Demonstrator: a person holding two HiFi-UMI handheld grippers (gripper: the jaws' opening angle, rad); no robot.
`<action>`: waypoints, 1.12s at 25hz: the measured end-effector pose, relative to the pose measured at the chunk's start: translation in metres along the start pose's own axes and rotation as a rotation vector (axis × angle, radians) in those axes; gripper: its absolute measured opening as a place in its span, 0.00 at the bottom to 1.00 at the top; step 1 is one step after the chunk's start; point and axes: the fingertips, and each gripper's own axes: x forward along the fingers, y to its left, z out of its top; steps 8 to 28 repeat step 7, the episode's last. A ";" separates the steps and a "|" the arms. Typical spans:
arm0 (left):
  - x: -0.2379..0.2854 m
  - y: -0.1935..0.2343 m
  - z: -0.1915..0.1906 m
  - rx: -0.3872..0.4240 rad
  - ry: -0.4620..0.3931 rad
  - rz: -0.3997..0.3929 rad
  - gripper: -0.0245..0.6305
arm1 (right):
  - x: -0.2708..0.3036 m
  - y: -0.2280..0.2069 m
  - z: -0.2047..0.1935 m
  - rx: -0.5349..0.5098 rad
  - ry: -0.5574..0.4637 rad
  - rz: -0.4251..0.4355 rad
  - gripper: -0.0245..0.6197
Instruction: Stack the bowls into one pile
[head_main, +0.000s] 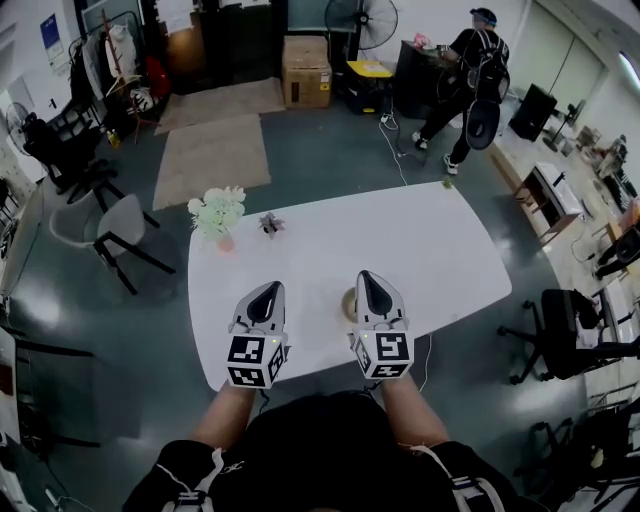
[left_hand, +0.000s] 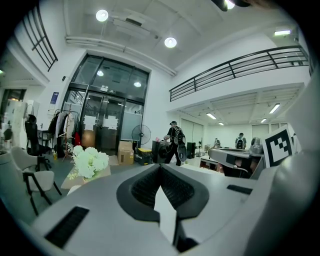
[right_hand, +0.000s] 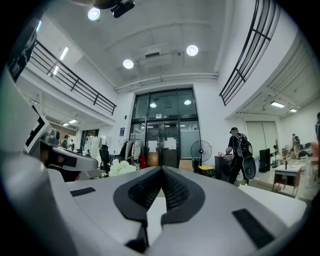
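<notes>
Left tongs (head_main: 268, 290) and right tongs (head_main: 369, 278) hang over the near edge of the white bench (head_main: 440, 250), each clenched tip to tip with nothing between. The one bowl (head_main: 348, 303) in sight shows only as a tan rim on the bench just left of the right tongs, mostly hidden beneath them; whether it is one bowl or a pile cannot be told. The cubes (head_main: 250, 360) bear black-and-white square markers, and the sheets (right_hand: 171, 144) on the glass doors (right_hand: 162, 150) are too small to read.
</notes>
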 end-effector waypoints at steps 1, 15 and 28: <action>-0.001 0.001 0.001 0.000 -0.002 0.000 0.06 | 0.000 0.002 0.000 -0.001 0.000 -0.001 0.06; -0.012 0.006 0.000 -0.007 -0.004 -0.005 0.06 | -0.003 0.015 0.004 -0.009 0.002 0.001 0.06; -0.012 0.006 0.000 -0.007 -0.004 -0.005 0.06 | -0.003 0.015 0.004 -0.009 0.002 0.001 0.06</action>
